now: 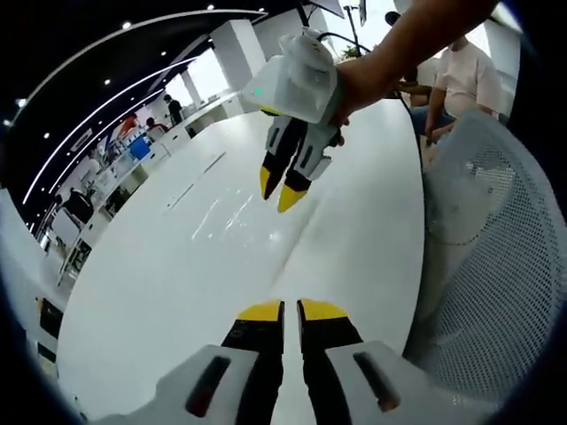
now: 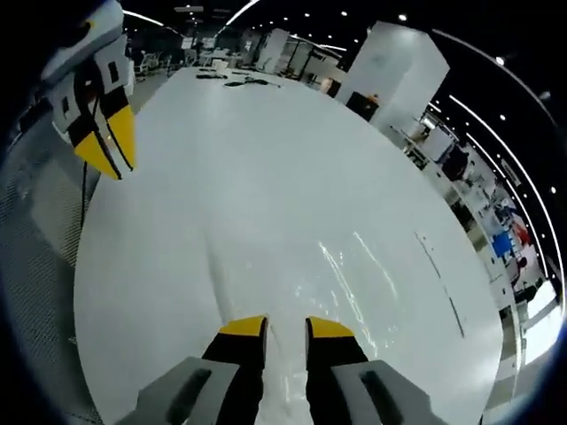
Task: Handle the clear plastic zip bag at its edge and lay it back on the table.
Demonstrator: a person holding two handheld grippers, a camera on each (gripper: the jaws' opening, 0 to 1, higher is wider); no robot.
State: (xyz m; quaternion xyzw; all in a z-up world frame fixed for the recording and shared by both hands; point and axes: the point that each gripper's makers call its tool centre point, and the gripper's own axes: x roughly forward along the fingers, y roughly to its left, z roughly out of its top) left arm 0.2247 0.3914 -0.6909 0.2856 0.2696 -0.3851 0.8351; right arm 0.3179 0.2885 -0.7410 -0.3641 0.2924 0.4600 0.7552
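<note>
**Bag flat on the table, both grippers lifted off it**

The room is a big open hall with ceiling strip lights, white pillars, desks and seated people (image 1: 461, 75) at the far side. A mesh chair (image 1: 496, 257) stands at the table's edge. The table (image 2: 266, 159) is long, white and glossy, and its bare surface gives little contrast to anything clear.

The bag (image 2: 354, 274) lies flat on that surface, seen mainly as glints and faint creases; in the left gripper view it lies between the two grippers (image 1: 226, 217). It looks thin, limp, very light and slippery, so it would likely sag or slide if pinched mid-sheet. The stiffer zip edge seems the best hold, though which edge carries the zip I cannot tell.

The right gripper (image 2: 286, 326) hovers with its yellow tips a little apart and nothing between them, the bag just ahead. The left gripper (image 1: 291, 310) has its jaws nearly together, a thin gap showing, also empty. The lay-down looks finished.
</note>
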